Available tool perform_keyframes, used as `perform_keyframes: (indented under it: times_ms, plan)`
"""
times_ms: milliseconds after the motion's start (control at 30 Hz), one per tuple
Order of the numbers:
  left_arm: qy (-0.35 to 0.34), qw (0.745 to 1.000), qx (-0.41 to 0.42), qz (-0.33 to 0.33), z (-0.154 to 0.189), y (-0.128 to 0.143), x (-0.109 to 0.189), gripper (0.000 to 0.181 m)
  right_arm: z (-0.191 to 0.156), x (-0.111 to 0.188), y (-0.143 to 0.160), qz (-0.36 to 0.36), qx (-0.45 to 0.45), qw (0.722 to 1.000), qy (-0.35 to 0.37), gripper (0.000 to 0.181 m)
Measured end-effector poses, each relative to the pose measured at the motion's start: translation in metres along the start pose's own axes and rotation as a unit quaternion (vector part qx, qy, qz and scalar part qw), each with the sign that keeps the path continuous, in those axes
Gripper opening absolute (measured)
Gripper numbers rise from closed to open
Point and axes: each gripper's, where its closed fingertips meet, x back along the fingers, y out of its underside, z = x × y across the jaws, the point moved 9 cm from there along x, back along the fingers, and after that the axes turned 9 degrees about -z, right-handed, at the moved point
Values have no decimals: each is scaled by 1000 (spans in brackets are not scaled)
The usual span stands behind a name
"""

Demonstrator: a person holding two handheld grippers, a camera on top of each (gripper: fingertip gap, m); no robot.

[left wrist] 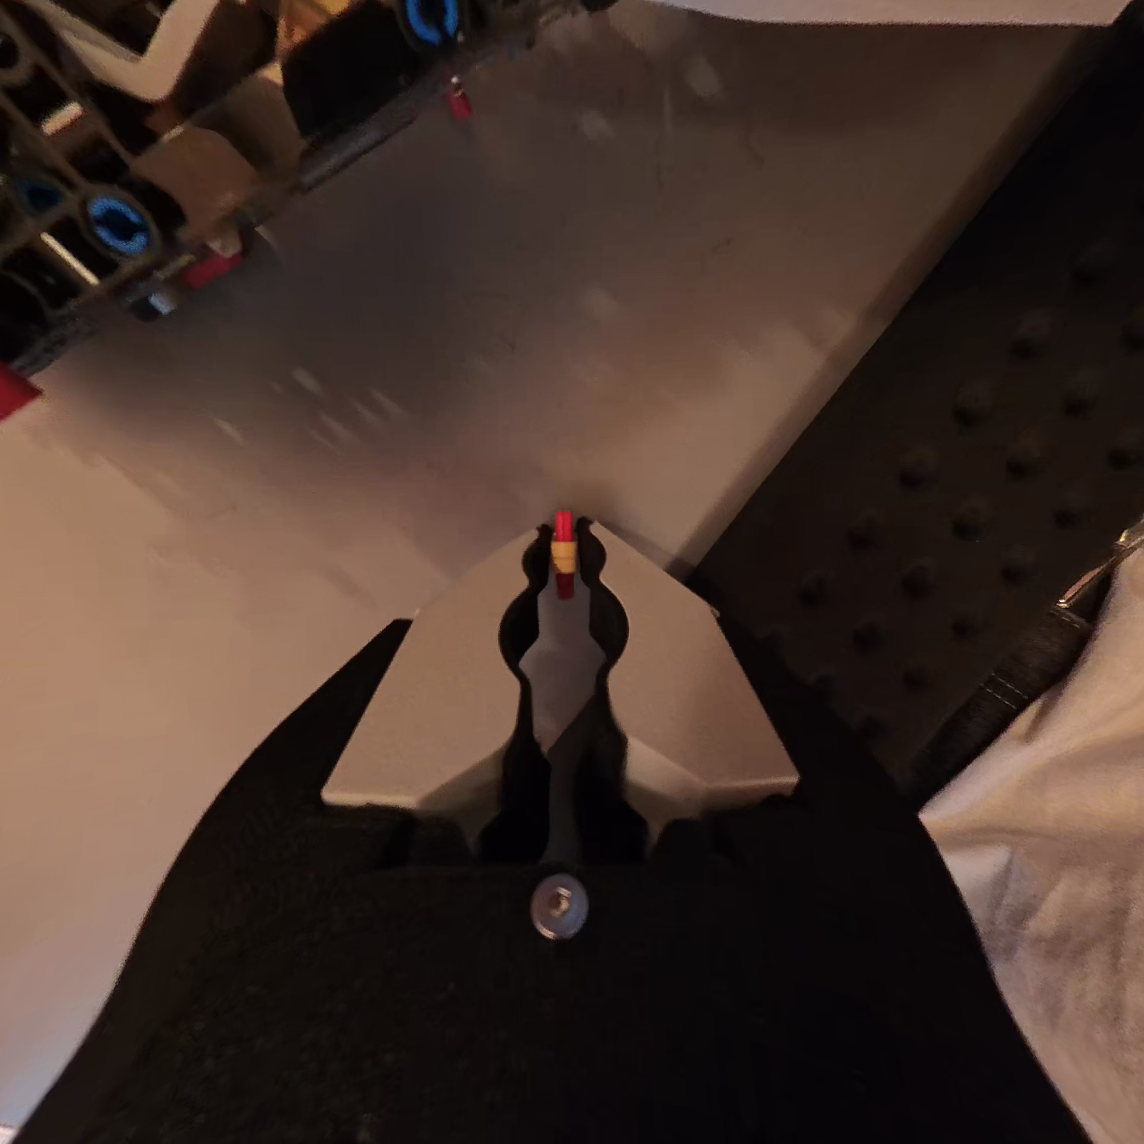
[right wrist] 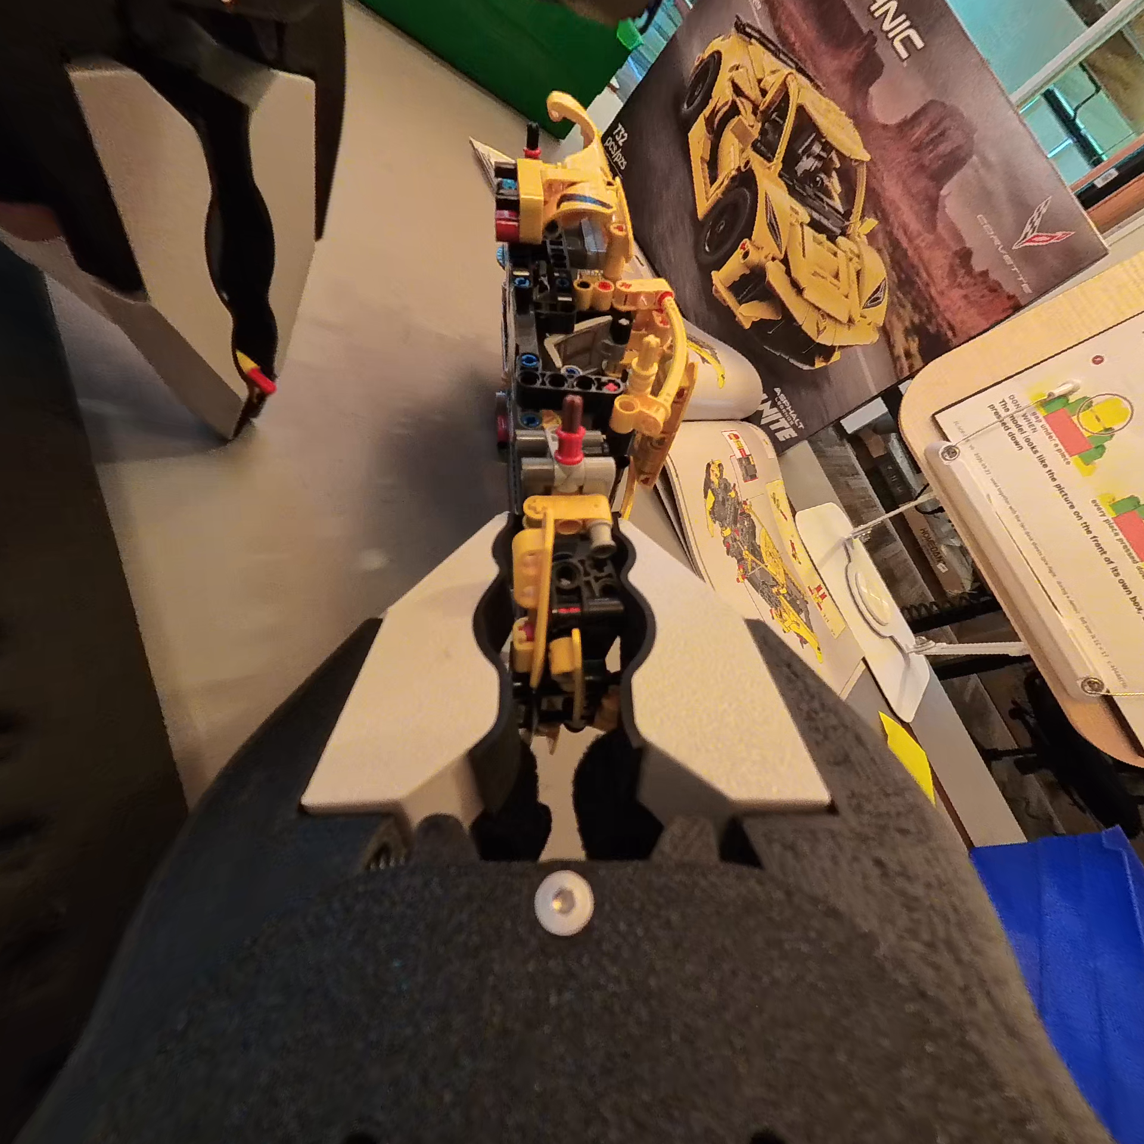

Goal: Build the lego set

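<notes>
My left gripper (left wrist: 563, 532) is shut on a small red axle with a tan bush (left wrist: 563, 554), held above the grey table. It also shows in the right wrist view (right wrist: 257, 387) at the upper left, still holding the red and yellow pin (right wrist: 259, 376). My right gripper (right wrist: 560, 526) is shut on the near end of the partly built yellow and black car model (right wrist: 576, 346), which stands on edge and stretches away from me. A red pin on a brown axle (right wrist: 571, 433) sticks up from its grey middle part. The model's edge shows blurred at the left wrist view's upper left (left wrist: 111, 216).
The set's box (right wrist: 866, 186) with a yellow car picture leans at the back right. An open instruction booklet (right wrist: 755, 532) lies right of the model. A framed card on a stand (right wrist: 1021, 495), a green bin (right wrist: 514, 56) and a blue bag (right wrist: 1071, 966) surround. A black studded mat (left wrist: 966, 495) lies right. One gripper's finger ends stand about 12 centimetres off the other's.
</notes>
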Motion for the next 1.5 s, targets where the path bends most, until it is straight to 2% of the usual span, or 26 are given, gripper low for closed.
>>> perform_keyframes:
  times_ms: [433,667,733,800,933,1033,1200,1500]
  plan:
    - [-19,1000,0,18,4,4,17,12,1,-1,1,1,-3,1000,-1,27]
    - [-26,1000,-10,7,4,1,10,7,1,-1,1,1,0,1000,0,27]
    - [-35,999,-3,40,3,0,19,7,1,0,1,1,1,1000,1,27]
    - [-1,993,23,118,5,-4,34,7,0,-1,1,1,3,1000,2,26]
    - [44,953,108,281,7,-16,58,7,0,-1,0,-1,4,1000,4,27]
    - [41,929,140,339,8,-23,69,6,-1,-1,0,-1,8,1000,6,27]
    - [-3,932,147,332,6,-30,68,6,0,-1,-1,-1,9,1000,5,26]
    - [0,937,146,318,4,-37,68,7,0,-1,0,-2,10,1000,6,26]
